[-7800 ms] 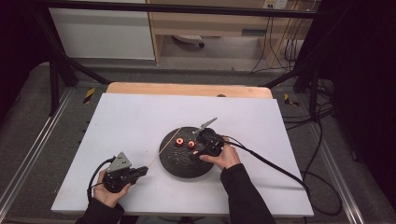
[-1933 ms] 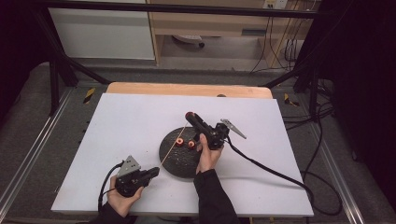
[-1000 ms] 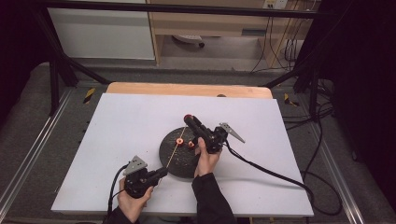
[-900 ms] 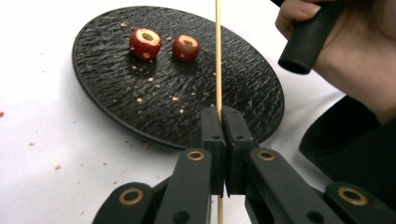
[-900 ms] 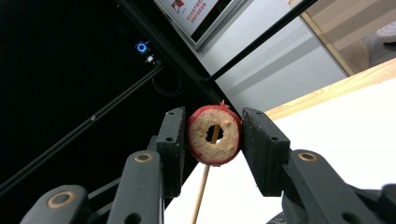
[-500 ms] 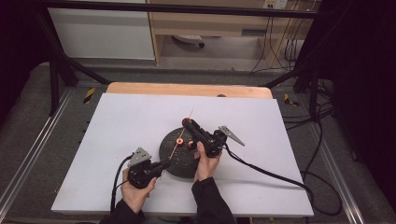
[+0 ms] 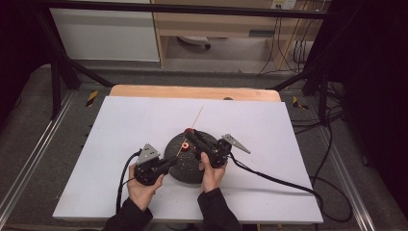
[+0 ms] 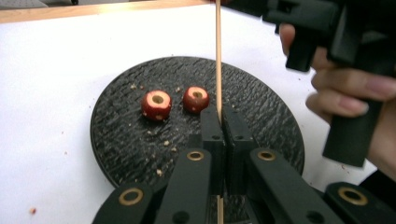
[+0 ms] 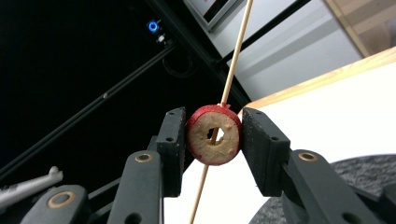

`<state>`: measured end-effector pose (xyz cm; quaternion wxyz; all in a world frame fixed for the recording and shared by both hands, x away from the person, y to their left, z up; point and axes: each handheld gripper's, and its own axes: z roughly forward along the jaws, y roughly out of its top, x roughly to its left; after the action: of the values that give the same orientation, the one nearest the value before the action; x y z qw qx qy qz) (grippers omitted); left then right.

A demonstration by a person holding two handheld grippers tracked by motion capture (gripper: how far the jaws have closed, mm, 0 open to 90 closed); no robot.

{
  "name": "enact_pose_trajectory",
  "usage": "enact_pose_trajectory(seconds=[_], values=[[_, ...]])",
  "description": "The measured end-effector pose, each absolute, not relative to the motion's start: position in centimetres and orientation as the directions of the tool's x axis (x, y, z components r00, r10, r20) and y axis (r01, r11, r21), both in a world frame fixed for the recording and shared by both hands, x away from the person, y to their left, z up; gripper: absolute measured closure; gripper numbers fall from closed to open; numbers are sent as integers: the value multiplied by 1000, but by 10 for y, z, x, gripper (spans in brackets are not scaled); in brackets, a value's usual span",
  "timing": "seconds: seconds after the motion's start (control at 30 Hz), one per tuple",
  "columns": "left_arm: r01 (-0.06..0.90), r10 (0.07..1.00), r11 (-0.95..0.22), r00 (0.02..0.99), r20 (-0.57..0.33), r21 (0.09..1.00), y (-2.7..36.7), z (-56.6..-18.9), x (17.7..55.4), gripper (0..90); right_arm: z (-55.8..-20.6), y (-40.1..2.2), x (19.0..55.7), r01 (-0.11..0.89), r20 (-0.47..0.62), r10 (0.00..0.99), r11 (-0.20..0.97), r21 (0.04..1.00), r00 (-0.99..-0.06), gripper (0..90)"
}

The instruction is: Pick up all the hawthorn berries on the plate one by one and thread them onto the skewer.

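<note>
Landmark is the round black plate (image 7: 185, 166) on the white table (image 7: 120, 125). Left gripper (image 7: 171, 162) sits at the plate's left edge, held in the left hand (image 7: 142, 190), its fingers pinched tight on a thin wooden skewer (image 7: 195, 120). In the left gripper view the skewer (image 8: 218, 51) rises straight up from between the closed fingers (image 8: 212, 135), passing over the plate (image 8: 116, 140). Two red fruit pieces with cored holes lie side by side on the plate: the left piece (image 8: 156, 105) and the right piece (image 8: 195, 99), close to each other but apart, both just left of the skewer in that view; crumbs are scattered around them on the plate. In the high view one red piece (image 7: 184, 145) shows on the plate near the skewer, which slants up and away past the plate's far edge. Right gripper (image 7: 190, 134) is above the plate's far right part, held in the right hand (image 7: 211, 173), cable (image 7: 279, 180) trailing off to the right over the table. Its fingers (image 9: 170, 140) clamp a third red ring of fruit (image 9: 214, 135) from both sides, raised above the plate (image 9: 327, 191). The skewer (image 9: 236, 51) runs through the ring's centre hole, sticking out above and below it.
</note>
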<state>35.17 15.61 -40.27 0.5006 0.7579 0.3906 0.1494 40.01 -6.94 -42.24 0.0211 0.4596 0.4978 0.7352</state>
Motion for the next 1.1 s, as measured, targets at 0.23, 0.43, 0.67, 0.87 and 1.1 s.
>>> enact_pose_trajectory(seconds=[0.23, 0.43, 0.67, 0.87, 1.1], values=[[439, 736, -199, 657, -162, 876, 155, -402, 357, 885, -426, -68, 395, 448, 643, 500, -463, 765, -581, 614], [448, 731, -211, 662, -164, 869, 154, -405, 360, 886, -431, -65, 392, 474, 632, 508, -418, 775, -585, 612], [442, 725, -216, 670, -160, 871, 158, -407, 359, 886, -430, -67, 391, 493, 609, 539, -363, 791, -581, 479], [443, 723, -235, 675, -149, 865, 172, -410, 356, 886, -422, -74, 391, 473, 530, 599, -269, 839, -600, 310], [453, 713, -286, 690, -129, 844, 189, -421, 348, 885, -418, -82, 399, 518, 452, 647, -102, 849, -614, 112]])
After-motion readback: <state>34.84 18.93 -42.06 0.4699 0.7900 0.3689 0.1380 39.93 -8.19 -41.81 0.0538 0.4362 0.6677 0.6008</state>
